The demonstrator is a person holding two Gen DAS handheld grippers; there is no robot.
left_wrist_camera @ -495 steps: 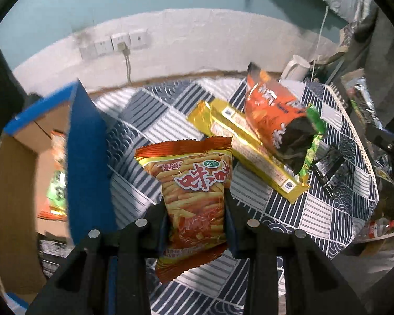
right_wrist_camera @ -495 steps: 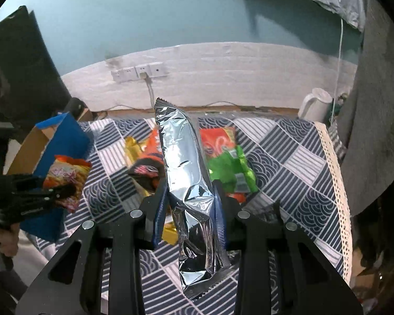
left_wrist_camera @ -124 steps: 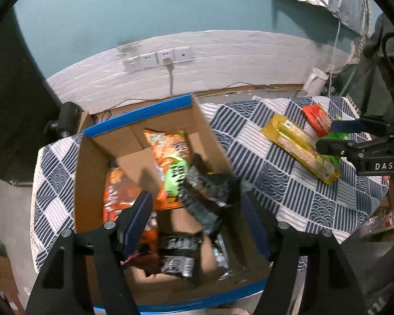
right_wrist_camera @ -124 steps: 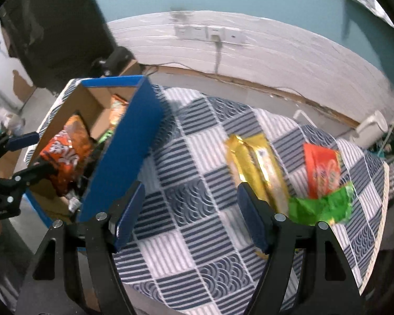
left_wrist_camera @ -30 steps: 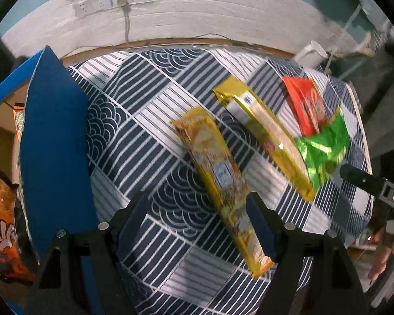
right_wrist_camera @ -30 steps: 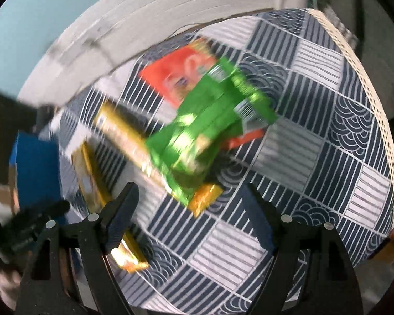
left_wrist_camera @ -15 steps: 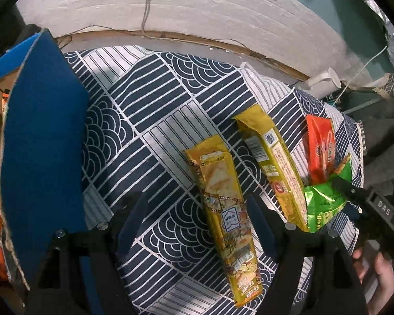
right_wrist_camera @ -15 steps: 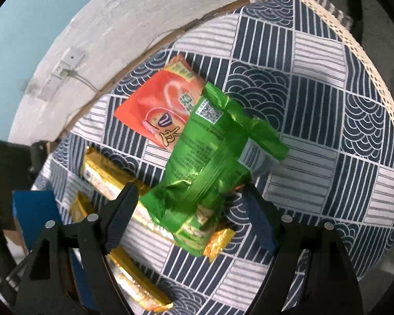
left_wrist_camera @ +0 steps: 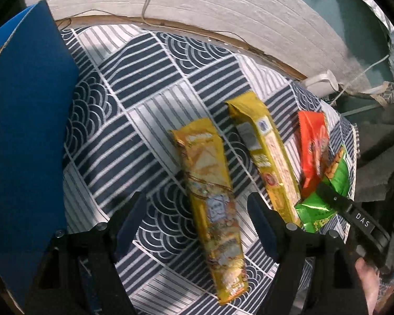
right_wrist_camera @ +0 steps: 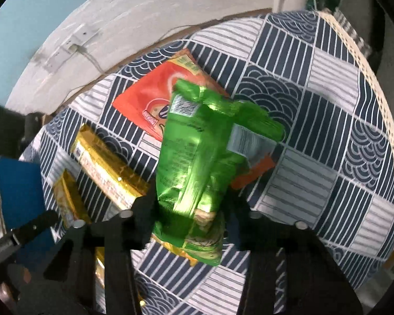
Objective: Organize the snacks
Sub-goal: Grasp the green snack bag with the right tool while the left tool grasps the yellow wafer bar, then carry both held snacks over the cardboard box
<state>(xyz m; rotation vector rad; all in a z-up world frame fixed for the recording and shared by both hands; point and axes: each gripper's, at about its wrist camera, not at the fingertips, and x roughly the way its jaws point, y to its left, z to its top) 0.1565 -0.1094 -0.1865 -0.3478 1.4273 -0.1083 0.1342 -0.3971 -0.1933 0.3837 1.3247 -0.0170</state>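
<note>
Step in hand: you are picking the last snacks off the patterned tablecloth (left_wrist_camera: 134, 141) to move them into the blue-sided box (left_wrist_camera: 26, 136) at the left edge.
Right gripper (right_wrist_camera: 189, 210): its jaws are closing around the green packet (right_wrist_camera: 197, 157); the bag sits between the fingers and its lower end already looks pinched and crumpled.
Green packet: it lies partly over the orange packet (right_wrist_camera: 149, 99), with one end reaching toward the wall and the other spilling below your fingers.
Left gripper (left_wrist_camera: 197, 215): the jaws stand wide and hold nothing; they straddle the nearer yellow bar (left_wrist_camera: 210, 183) without touching it.
Yellow bars: the nearer one lies flat and lengthwise between your left fingers; the second yellow bar (left_wrist_camera: 265, 155) lies just beside it, nearer the right gripper.
Box: only its blue wall shows, so you cannot tell how full it is.
Next move, right: I judge you should finish the squeeze and lift straight up, so the orange packet underneath is not dragged along.
Next move, left: come down on the nearer bar and close across its width; the long wrapper may sag at both ends.
Risk: the foil is slippery, so a shallow grip on the green bag could slide off.
</note>
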